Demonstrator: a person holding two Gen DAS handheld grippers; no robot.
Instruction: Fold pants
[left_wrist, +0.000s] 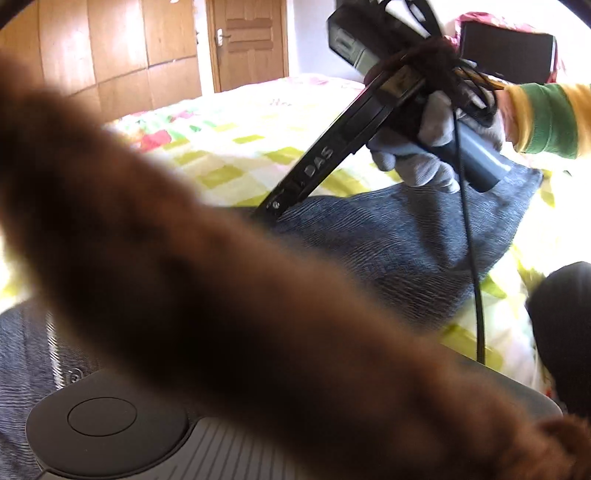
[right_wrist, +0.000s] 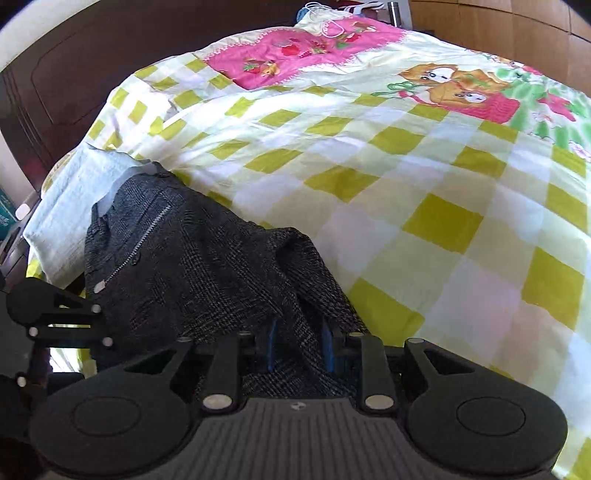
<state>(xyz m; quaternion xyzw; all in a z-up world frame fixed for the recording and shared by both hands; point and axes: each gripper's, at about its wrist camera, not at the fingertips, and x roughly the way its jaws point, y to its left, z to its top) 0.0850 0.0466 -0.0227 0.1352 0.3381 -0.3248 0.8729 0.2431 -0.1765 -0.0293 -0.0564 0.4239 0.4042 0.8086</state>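
Right claw (right_wrist: 297, 352): blue pads are seen closed on a bunched fold of the pants (right_wrist: 192, 258), so it is clenched on the fabric. Slip risk is judged real: only a narrow pinch of cloth is held between the pads, and the rest of the garment hangs off it, so a quick lift or swing could pull the edge out or drag just one layer, leaving the fold skewed. Left claw: its view is mostly blocked by a blurred brown shape (left_wrist: 221, 277) right at the lens, so its state cannot be told; misplacement on that side is likely if it is moved blind. In the left wrist view the right claw is seen tipped down onto the pants (left_wrist: 406, 236), held by a gloved hand (left_wrist: 424, 147), with a black cable (left_wrist: 469, 240) hanging across the cloth; snagging is possible. Outward from the right claw, the pants run up and to the left, zipper (right_wrist: 144, 236) facing up, lying on the checked bedspread (right_wrist: 406, 192) next to a pale cloth (right_wrist: 62, 206) at the bed's edge.
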